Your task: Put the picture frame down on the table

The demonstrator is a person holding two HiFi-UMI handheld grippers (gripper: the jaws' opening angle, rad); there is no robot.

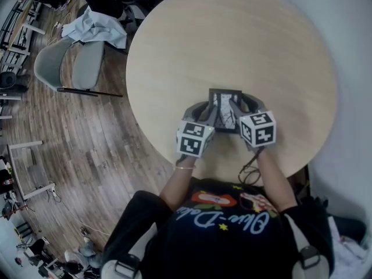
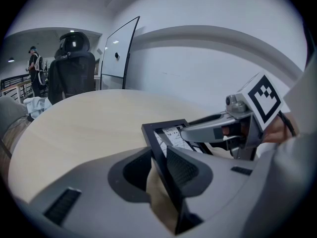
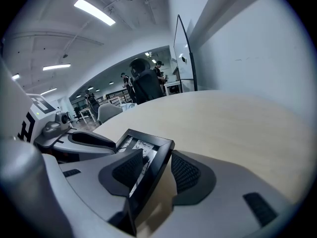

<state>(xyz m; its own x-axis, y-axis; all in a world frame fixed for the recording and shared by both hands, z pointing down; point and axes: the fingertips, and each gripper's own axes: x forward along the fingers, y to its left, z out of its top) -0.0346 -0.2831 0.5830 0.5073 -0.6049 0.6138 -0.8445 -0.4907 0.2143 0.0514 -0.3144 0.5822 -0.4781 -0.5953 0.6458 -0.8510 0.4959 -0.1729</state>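
Picture frame (image 1: 224, 108), black-railed with a printed sheet behind its glass, sits low over the near part of the round, pale bench (image 1: 232, 39), between the two claws. Whether its underside rests fully on the wood cannot be made out. The left claw (image 2: 159, 156) straddles the frame's left rail with its jaws apart: the inner pad (image 2: 182, 168) lies against the rail, while the outer pad (image 2: 135, 171) stands a little off it, with bench showing in the gap. The right claw (image 3: 154, 158) straddles the opposite rail in the same way. Its jaws are spread wide, the inner pad (image 3: 125, 169) over the glass and the outer pad (image 3: 184, 172) clear of the rail's edge, so neither claw pinches the frame. Both claws point downward and away from the person, their marker cubes toward the body. Past the bench's left edge a grey chair (image 1: 67, 65) stands on the wooden floor (image 1: 81, 138), with a pale cloth (image 1: 99, 28) lying just beside it.
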